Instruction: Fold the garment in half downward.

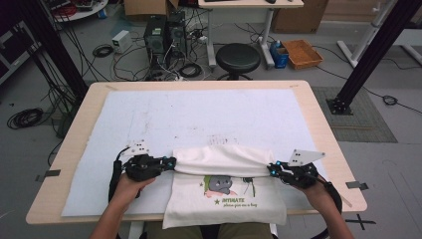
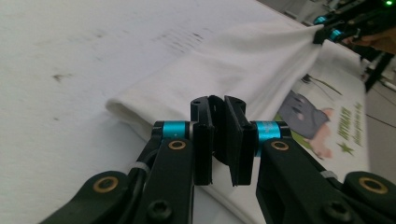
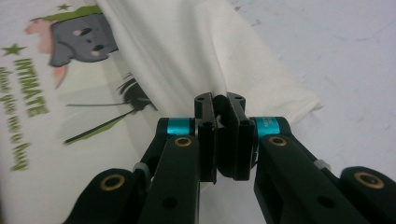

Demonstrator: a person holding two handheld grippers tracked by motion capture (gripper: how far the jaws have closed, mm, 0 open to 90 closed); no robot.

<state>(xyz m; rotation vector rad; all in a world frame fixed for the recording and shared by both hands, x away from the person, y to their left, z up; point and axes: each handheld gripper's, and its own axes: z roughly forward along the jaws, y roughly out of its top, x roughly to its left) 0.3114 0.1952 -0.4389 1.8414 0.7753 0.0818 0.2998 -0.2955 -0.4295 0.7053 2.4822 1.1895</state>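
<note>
Both grippers – left gripper (image 1: 171, 163), right gripper (image 1: 272, 169) – pinch T-shirt (image 1: 224, 194); stool (image 1: 238, 58) beyond table (image 1: 318, 119).

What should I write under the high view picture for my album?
Two tongs, left and right, pinch a folded white T-shirt at both ends on the table.

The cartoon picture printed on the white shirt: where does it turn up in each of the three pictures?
High view: the cartoon print sits at bottom centre, on the white shirt just below its folded-over part.
Left gripper view: the print lies at right, beyond the closed jaws.
Right gripper view: the print is at top left.
Shared landmark: the green lettering beside the print, which shows in all three views.
</note>
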